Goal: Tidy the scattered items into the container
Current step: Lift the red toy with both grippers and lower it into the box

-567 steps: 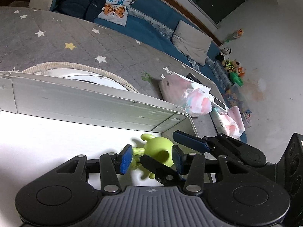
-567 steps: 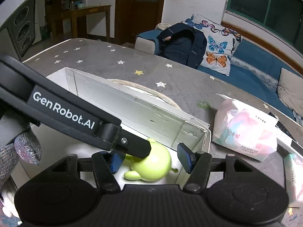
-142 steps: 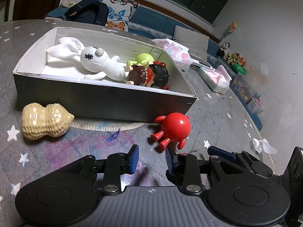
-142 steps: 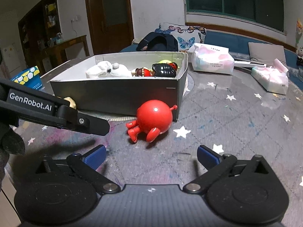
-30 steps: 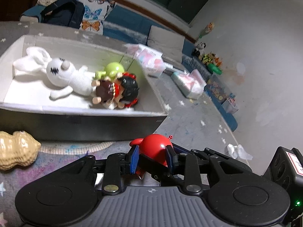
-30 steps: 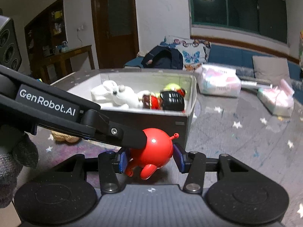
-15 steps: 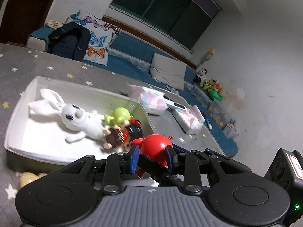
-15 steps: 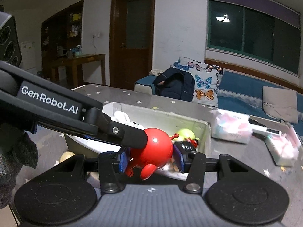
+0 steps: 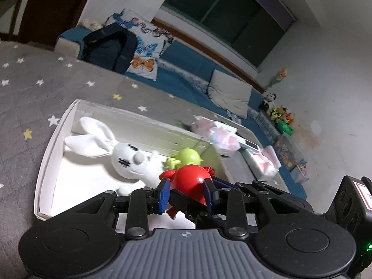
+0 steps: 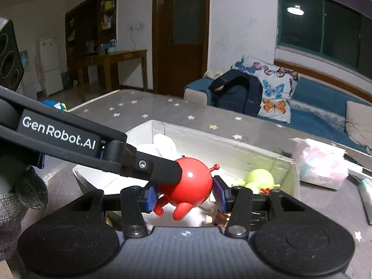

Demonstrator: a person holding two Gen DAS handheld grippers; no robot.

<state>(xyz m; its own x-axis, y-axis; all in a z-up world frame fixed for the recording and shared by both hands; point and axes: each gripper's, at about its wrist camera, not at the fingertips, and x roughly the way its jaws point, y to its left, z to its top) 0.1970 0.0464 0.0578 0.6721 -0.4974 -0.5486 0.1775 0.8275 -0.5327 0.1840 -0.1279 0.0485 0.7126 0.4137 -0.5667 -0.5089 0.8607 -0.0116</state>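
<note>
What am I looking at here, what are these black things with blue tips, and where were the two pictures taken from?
There is no robot arm here. A person holds two hand-held grippers, one in each hand, and each carries a wide-angle camera looking forward along its two blue-tipped fingers. One picture is from the left gripper, the other from the right gripper.

Both grippers appear shut on the same red toy, a round figure with small legs, lifted over a white box standing on a grey star-patterned surface. In the right view, the long black bar marked GenRobot.AI is the left gripper reaching in.

Already in the box lie a white rabbit and a green toy. Pink tissue packs lie beyond the box.
</note>
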